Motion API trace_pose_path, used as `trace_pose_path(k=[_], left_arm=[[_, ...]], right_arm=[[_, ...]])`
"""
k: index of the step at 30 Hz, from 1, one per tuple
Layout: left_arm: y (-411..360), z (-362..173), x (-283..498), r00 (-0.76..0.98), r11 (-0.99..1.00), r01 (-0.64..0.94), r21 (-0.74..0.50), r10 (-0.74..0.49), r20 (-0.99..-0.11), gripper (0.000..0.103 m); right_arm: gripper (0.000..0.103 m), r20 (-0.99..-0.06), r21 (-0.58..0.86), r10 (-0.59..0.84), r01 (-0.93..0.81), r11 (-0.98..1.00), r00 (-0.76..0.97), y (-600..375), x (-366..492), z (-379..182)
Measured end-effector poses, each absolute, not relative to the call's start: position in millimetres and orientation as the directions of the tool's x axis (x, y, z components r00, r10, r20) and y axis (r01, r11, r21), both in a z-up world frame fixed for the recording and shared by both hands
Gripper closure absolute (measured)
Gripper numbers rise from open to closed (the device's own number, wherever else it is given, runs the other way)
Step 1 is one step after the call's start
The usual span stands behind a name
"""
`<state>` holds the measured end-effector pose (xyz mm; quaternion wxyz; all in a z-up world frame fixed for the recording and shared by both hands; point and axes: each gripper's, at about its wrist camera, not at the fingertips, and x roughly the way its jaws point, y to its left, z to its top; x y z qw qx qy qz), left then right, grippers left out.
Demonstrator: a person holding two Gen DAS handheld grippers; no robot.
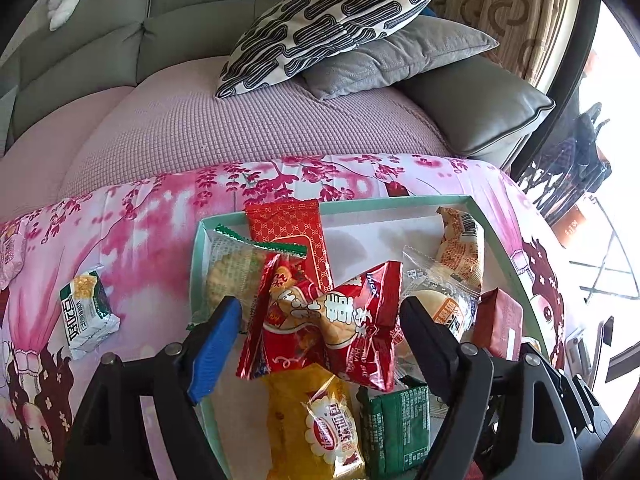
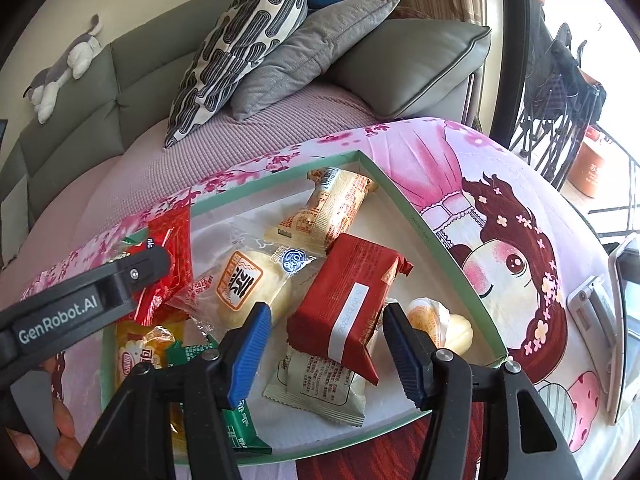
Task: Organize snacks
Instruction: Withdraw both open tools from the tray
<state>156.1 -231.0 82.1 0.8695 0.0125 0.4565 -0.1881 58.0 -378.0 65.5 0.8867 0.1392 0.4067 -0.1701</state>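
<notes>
Red crinkled snack bag (image 1: 320, 320) lies between the parted fingers of the left gripper (image 1: 324, 336), pads clear of it, over the mint-rimmed tray (image 1: 400, 201). The right gripper (image 2: 324, 354), likewise parted, straddles a dark-red wrapped bar (image 2: 348, 296) without pressing it. Risk: both packets rest on a loose heap, so either may slide off. One green-white packet (image 1: 88, 312) remains outside, left of the left gripper.

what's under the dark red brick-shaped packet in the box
The dark red packet lies on a cream wrapped snack and leans toward a pale bun pack inside the green box. What lies beneath its middle is covered.
</notes>
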Motion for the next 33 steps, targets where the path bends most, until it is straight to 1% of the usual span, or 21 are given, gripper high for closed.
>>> trace_pose_path(k=[3, 9, 19, 31, 32, 33], left_arm=[[-223, 87, 151, 0.525, 0.933, 0.324, -0.155, -0.313, -0.791, 0.016], [-204, 92, 139, 0.545, 0.942, 0.295, -0.158, -0.302, -0.782, 0.016], [-168, 83, 114, 0.556, 0.960, 0.248, -0.127, -0.248, -0.793, 0.016], [-148, 72, 101, 0.560, 0.964, 0.225, -0.145, -0.249, -0.790, 0.016], [-147, 72, 101, 0.562, 0.963, 0.225, -0.148, -0.252, -0.788, 0.016], [-146, 71, 101, 0.561, 0.963, 0.224, -0.148, -0.252, -0.788, 0.016]], right_arm=[[0.040, -0.767, 0.102, -0.194, 0.415, 0.904, 0.611, -376, 57, 69], [0.040, -0.770, 0.103, -0.191, 0.413, 0.905, 0.609, -374, 51, 76], [0.040, -0.782, 0.098, -0.167, 0.383, 0.918, 0.600, -360, 40, 83], [0.040, -0.781, 0.072, -0.167, 0.352, 0.933, 0.601, -340, 38, 90], [0.037, -0.783, 0.068, -0.168, 0.351, 0.934, 0.599, -340, 39, 90], [0.027, -0.784, 0.066, -0.169, 0.351, 0.934, 0.598, -339, 39, 89]])
